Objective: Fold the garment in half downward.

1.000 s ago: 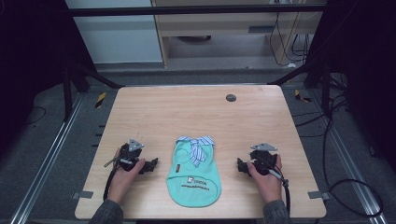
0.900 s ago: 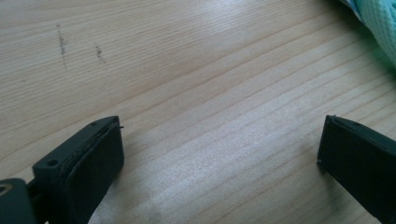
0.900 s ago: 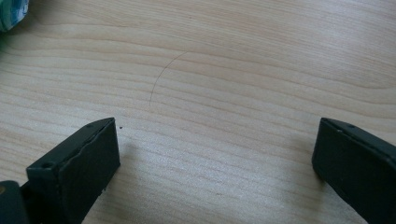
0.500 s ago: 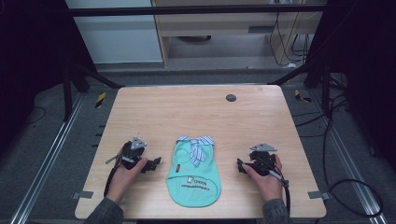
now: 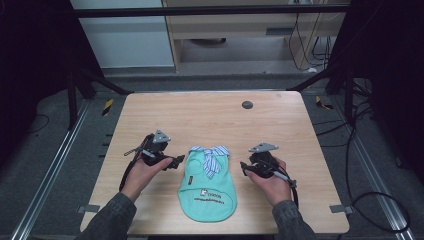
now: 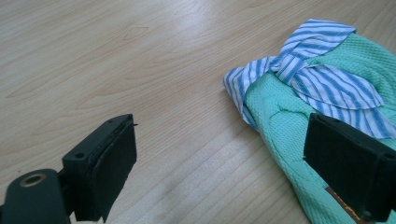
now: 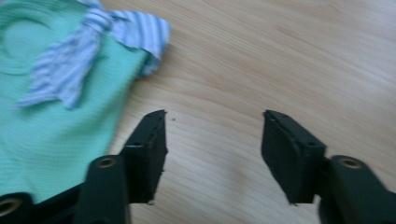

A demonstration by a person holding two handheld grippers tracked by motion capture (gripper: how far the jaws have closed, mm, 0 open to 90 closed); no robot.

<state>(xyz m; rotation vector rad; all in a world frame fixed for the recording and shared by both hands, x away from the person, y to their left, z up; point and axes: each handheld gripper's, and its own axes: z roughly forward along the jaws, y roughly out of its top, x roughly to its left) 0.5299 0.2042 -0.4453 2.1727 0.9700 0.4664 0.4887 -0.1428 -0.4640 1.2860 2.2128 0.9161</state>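
Near the table's (image 5: pixel 210 115) 6 o'clock edge, my two hand-held grippers flank a mint-green garment (image 5: pixel 210 192) with a blue-striped bow (image 5: pixel 210 156) at its collar, lying flat on the wood. At its 9 o'clock, my left gripper (image 5: pixel 176 161) has jaws spread wide, nothing between them, having just closed slightly; one jaw overlaps the fabric's edge, contact unclear. At 3 o'clock, my right gripper (image 5: pixel 244 167) has jaws half open over bare wood, having just been closing, empty, beside the cloth.
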